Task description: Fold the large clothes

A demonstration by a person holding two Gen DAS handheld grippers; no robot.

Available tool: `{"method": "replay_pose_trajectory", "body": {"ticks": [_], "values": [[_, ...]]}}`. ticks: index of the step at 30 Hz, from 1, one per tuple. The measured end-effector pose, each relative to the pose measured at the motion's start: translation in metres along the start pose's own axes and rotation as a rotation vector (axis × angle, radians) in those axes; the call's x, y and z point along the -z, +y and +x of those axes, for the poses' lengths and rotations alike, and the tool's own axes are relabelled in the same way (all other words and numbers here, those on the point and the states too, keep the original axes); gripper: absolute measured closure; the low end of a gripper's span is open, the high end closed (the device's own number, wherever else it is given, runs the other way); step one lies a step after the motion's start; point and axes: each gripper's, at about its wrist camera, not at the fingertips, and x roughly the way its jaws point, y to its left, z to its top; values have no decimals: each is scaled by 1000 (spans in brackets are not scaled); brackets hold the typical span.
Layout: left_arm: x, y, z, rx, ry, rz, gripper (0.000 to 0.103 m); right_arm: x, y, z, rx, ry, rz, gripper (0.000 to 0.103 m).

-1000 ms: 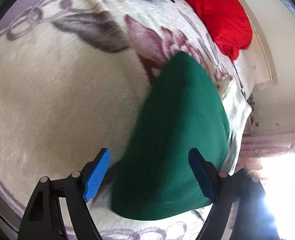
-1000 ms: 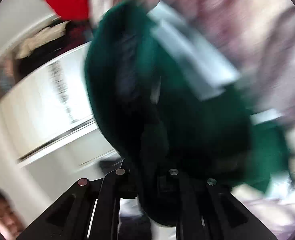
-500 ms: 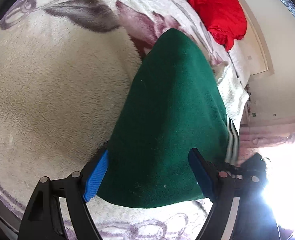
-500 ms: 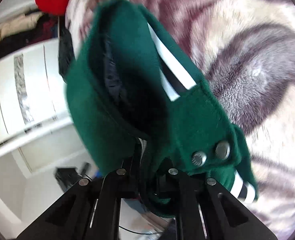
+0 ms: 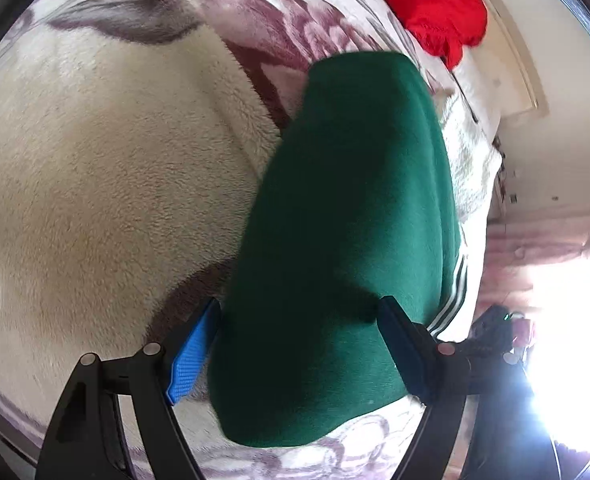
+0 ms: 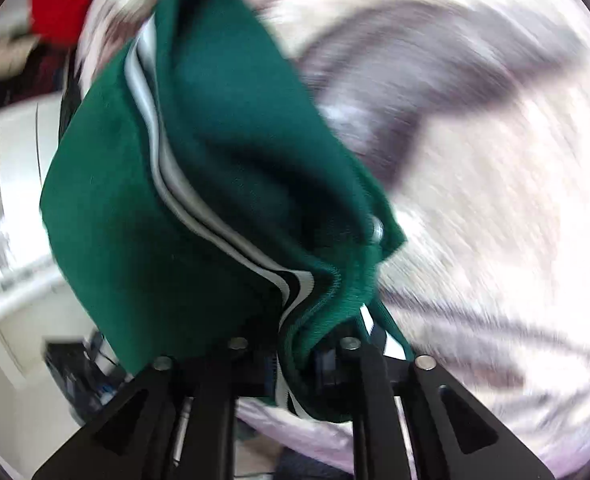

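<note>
The left wrist view shows the green garment (image 5: 347,240) as a long, smooth folded strip lying on the cream floral blanket (image 5: 107,168), running from near the camera toward the far right. The left gripper (image 5: 301,344) stands spread wide, its blue pads (image 5: 191,354) to either side of the strip's near end and not pinching it.

The right wrist view gives what that one hides — the garment's open edge, with white and dark stripes (image 6: 163,176) along the trim and a metal snap (image 6: 377,228) on a corner flap. Here the right gripper (image 6: 295,356) is clenched on a bunched fold of the green cloth, which rises up and away from it and fills the left half of the view; this picture is blurred.

A red cloth (image 5: 427,4) lies at the far end of the blanket. A white panelled surface (image 6: 11,184) shows at left behind the lifted garment, partly covered by it.
</note>
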Motion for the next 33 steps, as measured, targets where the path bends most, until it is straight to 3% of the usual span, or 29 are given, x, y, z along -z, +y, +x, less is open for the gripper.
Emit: {"method": "replay_pose_trajectory", "body": {"ticks": [2,4,5,6,9,13,14,15,16,18,23,25,26,27,28,29,30,31,33], "values": [[-2,-4,-3,-7,11,22,24,-5,5,-2,-39,75,-18,66],[-5,-11,-11,3,4,44,24,-8,5,-16,-34,99,-19,49],[-7,-15,-14,3,0,54,24,-11,7,-25,4,75,-34,30],[-10,-20,-18,11,-6,63,24,-13,8,-36,39,47,-49,20],[-25,-33,-25,15,-33,92,24,-31,12,-65,3,-37,-63,20],[-59,-52,-18,-2,-65,146,24,-64,33,-62,-51,-134,-139,20],[-68,-56,-15,-1,-74,158,24,-69,41,-52,-58,-160,-155,28],[-80,-62,-11,-8,-84,166,24,-82,38,-58,-61,-184,-160,79],[-88,-64,-8,-11,-91,169,24,-90,43,-51,-66,-190,-156,101],[-108,-70,0,-12,-98,185,24,-98,52,-47,-63,-221,-112,100],[-156,-78,38,-71,-60,203,24,-99,96,-83,-63,-434,-201,100],[-170,-73,52,-64,-45,178,27,-107,90,-83,-63,-443,-176,100],[-177,-71,58,-63,-46,175,40,-114,85,-73,-48,-411,-148,100],[-182,-70,63,-60,-44,173,60,-120,78,-64,-17,-369,-137,100],[-185,-66,68,-59,-26,159,81,-128,78,-51,15,-311,-136,98],[-188,-61,72,-42,-8,132,82,-134,73,-39,39,-225,-119,93],[-189,-59,71,-30,-17,121,83,-136,66,-38,39,-194,-102,76],[-188,-56,70,-12,-20,109,84,-134,62,-41,48,-194,-85,65],[-188,-54,67,14,-22,89,84,-125,51,-61,-3,-211,-73,34]]}}
